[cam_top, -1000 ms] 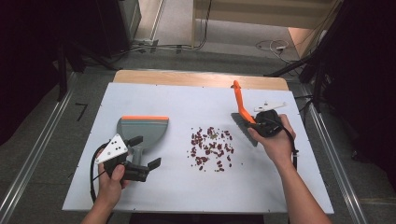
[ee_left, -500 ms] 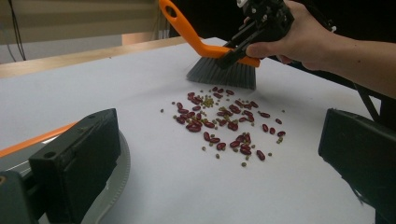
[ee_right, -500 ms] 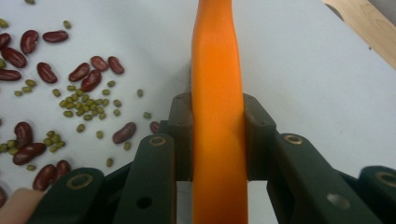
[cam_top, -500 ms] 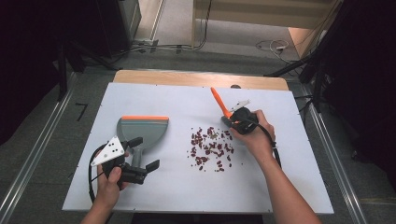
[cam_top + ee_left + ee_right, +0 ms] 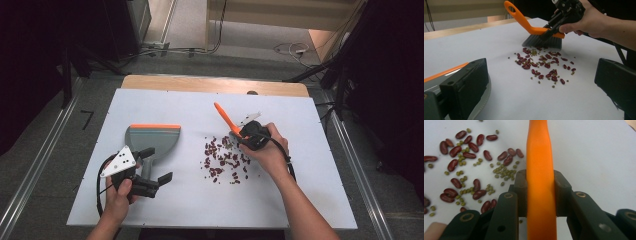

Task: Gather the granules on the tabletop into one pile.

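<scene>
My right tool (image 5: 248, 135) clamped on orange plastic brush (image 5: 534, 27), grey bristles at scattered glossy beans (image 5: 541, 65), left tool (image 5: 150, 167) agape beside dustpan (image 5: 152, 137), white bench (image 5: 300, 195).

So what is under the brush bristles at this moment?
The brush bristles stand on the white table at the far edge of the beans. A few beans lie right at the tips; any beneath the bristles are covered.

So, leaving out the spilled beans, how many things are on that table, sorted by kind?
Brushes: 1, the orange-handled brush, clamped in the right gripper
Dustpans: 1, the grey dustpan by the open left gripper
Handheld grippers: 2
Total: 4
The red and green beans form one scattered pile, too many to count.
</scene>
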`<action>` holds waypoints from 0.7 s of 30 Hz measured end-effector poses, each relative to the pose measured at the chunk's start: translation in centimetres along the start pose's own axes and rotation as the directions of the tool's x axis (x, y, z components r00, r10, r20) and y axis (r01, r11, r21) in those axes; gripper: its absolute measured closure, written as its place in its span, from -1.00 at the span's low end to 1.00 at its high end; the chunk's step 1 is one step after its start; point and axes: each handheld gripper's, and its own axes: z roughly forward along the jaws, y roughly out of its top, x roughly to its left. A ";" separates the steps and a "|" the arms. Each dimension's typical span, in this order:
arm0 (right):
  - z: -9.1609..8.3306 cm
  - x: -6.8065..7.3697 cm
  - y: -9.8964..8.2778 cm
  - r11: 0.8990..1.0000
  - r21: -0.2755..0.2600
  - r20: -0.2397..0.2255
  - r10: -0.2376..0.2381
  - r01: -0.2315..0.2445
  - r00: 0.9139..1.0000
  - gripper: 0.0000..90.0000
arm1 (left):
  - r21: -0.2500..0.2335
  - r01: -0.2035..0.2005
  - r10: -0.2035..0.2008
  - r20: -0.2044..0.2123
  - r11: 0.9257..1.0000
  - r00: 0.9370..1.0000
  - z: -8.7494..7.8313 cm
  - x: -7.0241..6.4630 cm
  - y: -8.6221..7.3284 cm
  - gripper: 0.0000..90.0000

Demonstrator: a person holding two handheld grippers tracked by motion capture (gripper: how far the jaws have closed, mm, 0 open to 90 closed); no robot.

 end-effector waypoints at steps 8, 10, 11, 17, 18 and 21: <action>-0.8 1.1 -0.6 1.000 -0.003 -0.053 -0.025 0.025 0.998 0.53 | -0.002 0.006 -0.006 -0.018 1.000 1.000 -0.1 0.2 -0.1 -1.00; -0.9 1.3 -0.7 1.000 -0.001 -0.063 -0.027 0.027 0.998 0.53 | -0.002 0.007 -0.007 -0.021 1.000 1.000 -0.1 0.3 -0.1 -1.00; -0.9 1.2 -0.7 1.000 -0.003 -0.067 -0.031 0.031 0.997 0.53 | -0.001 0.006 -0.006 -0.024 1.000 1.000 -0.1 0.3 -0.1 -1.00; -1.6 0.9 -1.0 1.000 -0.013 -0.105 -0.026 0.025 0.994 0.53 | 0.004 0.010 -0.010 -0.037 1.000 0.999 0.0 0.4 -0.3 -1.00; -1.7 0.7 -1.1 1.000 -0.027 -0.111 -0.018 0.015 0.994 0.53 | 0.005 0.007 -0.007 -0.039 1.000 0.999 0.0 0.4 -0.3 -1.00; -2.1 -0.1 -1.1 0.998 -0.063 -0.102 -0.011 0.005 0.995 0.53 | 0.003 0.009 -0.009 -0.046 1.000 0.999 -0.2 0.5 -0.2 -1.00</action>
